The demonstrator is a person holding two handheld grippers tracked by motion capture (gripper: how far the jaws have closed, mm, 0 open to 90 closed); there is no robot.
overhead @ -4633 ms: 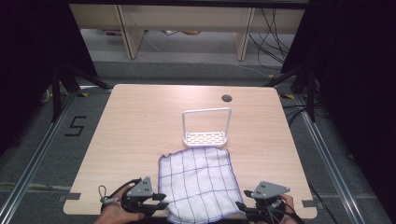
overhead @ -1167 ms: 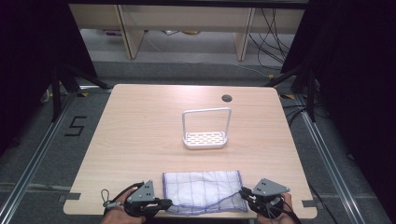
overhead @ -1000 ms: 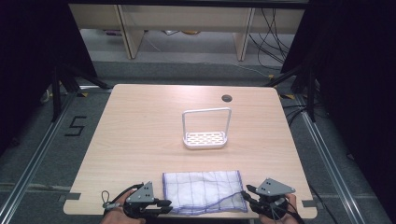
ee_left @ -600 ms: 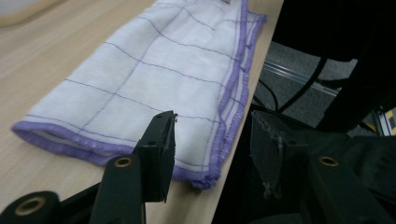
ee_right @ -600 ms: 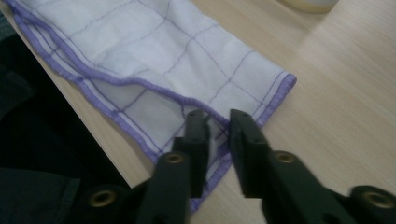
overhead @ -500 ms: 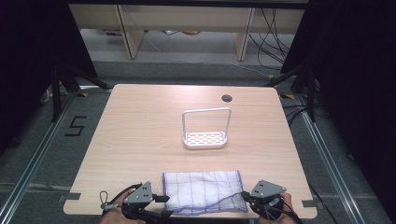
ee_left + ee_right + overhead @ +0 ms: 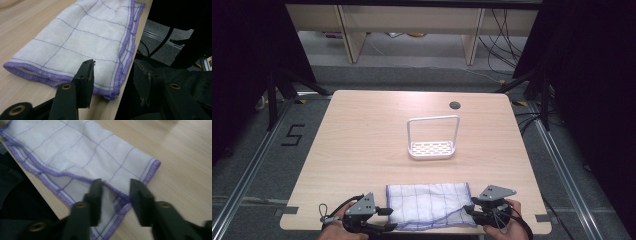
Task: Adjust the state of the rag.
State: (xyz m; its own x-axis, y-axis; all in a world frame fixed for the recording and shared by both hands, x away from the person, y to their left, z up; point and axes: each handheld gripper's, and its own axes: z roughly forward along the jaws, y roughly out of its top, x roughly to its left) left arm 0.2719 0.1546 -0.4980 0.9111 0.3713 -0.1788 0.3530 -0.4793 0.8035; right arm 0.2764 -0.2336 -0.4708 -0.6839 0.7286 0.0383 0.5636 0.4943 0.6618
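Folded cloth (image 7: 428, 205) on table (image 7: 362, 150), left gripper (image 7: 113, 77) fingers apart beside its corner, right gripper (image 7: 115, 192) fingers just opening, parted, straddling opposite corner

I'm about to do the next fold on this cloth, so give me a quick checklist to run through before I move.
1. Cloth folded once, lying flat near the table's near edge: ok.
2. Left claw open, jaws just opened, pads off the cloth's corner: ok for re-gripping.
3. Right claw open over the other near corner, jaws just reopened, cloth between them but not pinched: not ok yet.
4. Folded edges aligned: cannot tell; near hem looks wavy.
5. White rack stands apart from the cloth: ok.
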